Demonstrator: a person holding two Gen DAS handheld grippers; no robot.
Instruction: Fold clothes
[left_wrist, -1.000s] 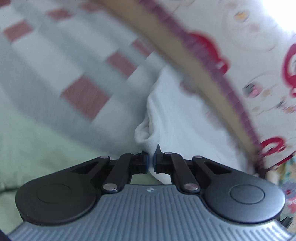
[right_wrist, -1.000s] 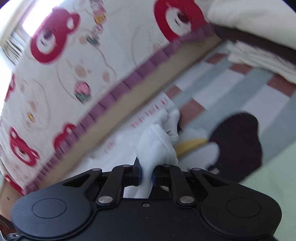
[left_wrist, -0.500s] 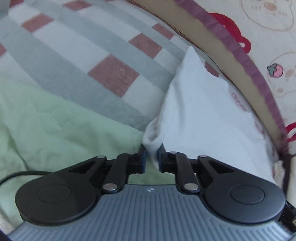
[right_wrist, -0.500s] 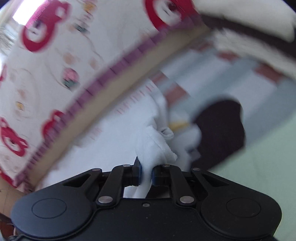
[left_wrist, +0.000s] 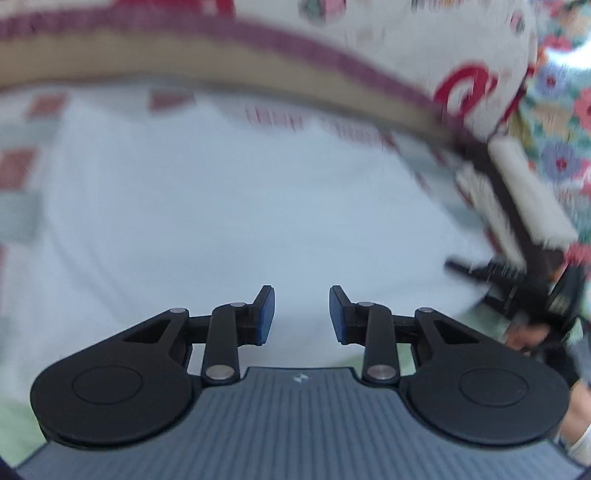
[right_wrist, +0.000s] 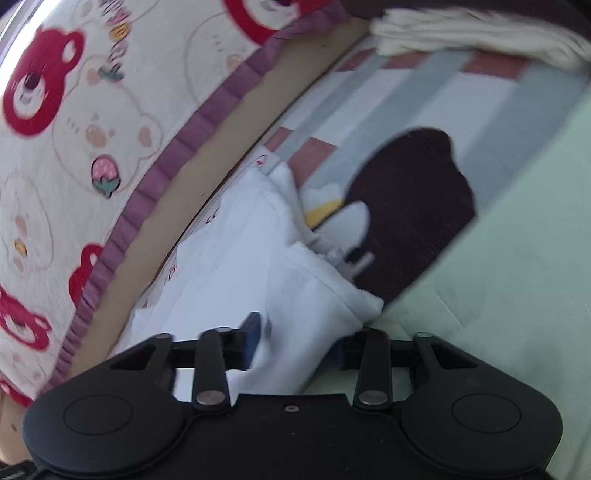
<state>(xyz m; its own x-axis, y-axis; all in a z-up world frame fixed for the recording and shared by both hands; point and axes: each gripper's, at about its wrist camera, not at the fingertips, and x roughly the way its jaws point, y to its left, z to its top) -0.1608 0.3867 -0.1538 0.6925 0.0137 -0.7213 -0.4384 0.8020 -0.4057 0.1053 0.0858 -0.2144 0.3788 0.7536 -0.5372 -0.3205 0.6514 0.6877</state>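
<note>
Left tool (left_wrist: 302, 314): jaws apart, nothing between the blue pads (left_wrist: 266, 317); it hangs over the white garment (left_wrist: 221, 206), which fills the centre of the left wrist view. The garment lies spread on the bed, its far edge running just beside the tan and purple border (left_wrist: 258, 70) of the bear-print cover (left_wrist: 424, 44) across the top of the frame. Its left edge meets the checked bedding (left_wrist: 18, 166) at frame left; pale green sheet (left_wrist: 14, 424) shows at lower left. Open cloth lies ahead of the pads on all sides.

Right tool (right_wrist: 295, 343): jaws apart, with a fold of the white garment (right_wrist: 258, 277) lying between them; contact with the pads cannot be told, the right pad being hidden behind cloth. The green sheet (right_wrist: 517, 277) at right is bare. A dark brown garment (right_wrist: 413, 206) lies at centre right, just beside the white one. A cream folded pile (right_wrist: 480, 33) sits at the upper right, cut off by the frame.

Hard to read: the left view is motion-blurred; red print near the garment's far edge is illegible. At its right edge the other tool (left_wrist: 517, 284) and part of a hand (left_wrist: 524, 336) show, smeared.
</note>
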